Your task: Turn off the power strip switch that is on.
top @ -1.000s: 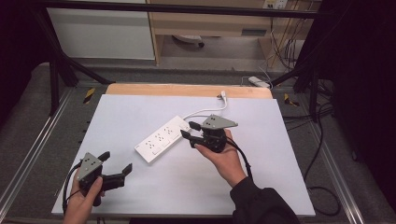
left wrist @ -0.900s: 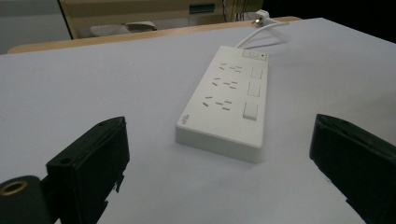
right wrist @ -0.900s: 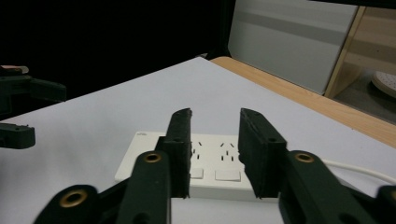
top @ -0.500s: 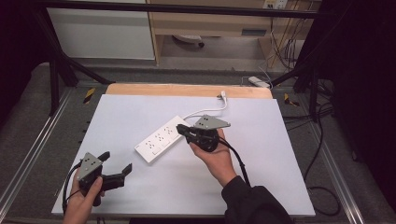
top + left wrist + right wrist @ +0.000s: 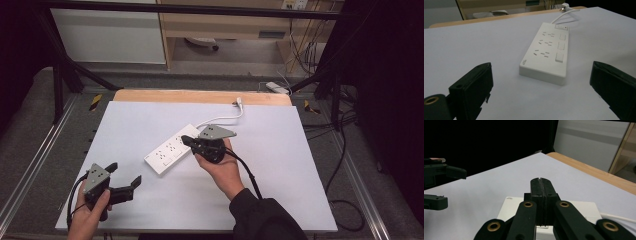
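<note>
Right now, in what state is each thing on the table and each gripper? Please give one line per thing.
power strip: lying flat on the white table, sockets up, nothing plugged into it.
cord: attached to the strip, running toward the far edge.
plug: unplugged, lying at the far edge.
left gripper: jaws wide open, empty, near the front left corner.
right gripper: jaws shut, empty, tips over the strip.

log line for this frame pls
right gripper: jaws shut, over white plastic power strip | left gripper: jaws open, near table corner | strip flat on white tabletop
</note>
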`<state>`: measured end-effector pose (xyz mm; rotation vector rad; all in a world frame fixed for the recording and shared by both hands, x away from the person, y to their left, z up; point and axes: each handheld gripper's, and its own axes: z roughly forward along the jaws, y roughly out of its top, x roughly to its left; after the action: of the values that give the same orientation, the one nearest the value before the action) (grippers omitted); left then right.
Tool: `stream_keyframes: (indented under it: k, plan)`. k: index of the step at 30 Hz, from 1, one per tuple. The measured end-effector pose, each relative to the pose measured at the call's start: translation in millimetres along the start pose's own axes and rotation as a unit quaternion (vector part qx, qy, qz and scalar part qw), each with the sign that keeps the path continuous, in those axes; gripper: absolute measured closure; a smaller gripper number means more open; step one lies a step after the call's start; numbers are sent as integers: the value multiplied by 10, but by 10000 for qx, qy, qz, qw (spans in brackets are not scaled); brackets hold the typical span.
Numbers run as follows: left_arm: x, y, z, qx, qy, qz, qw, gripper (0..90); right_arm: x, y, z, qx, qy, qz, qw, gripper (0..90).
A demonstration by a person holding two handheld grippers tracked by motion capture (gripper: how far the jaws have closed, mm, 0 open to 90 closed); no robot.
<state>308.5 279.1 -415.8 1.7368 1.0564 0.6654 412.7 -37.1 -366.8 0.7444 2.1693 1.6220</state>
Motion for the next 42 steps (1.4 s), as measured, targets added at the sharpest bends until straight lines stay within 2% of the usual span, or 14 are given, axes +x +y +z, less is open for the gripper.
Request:
stream_keyframes:
  k: [17,42]
  plan:
    - [15,-10,3,68,18,15,10000,48,88,-99,217,177,82,63,9998,900]
    - [19,-27,19,164,19,24,9999,49,174,-261,453,279,134,137,9994,900]
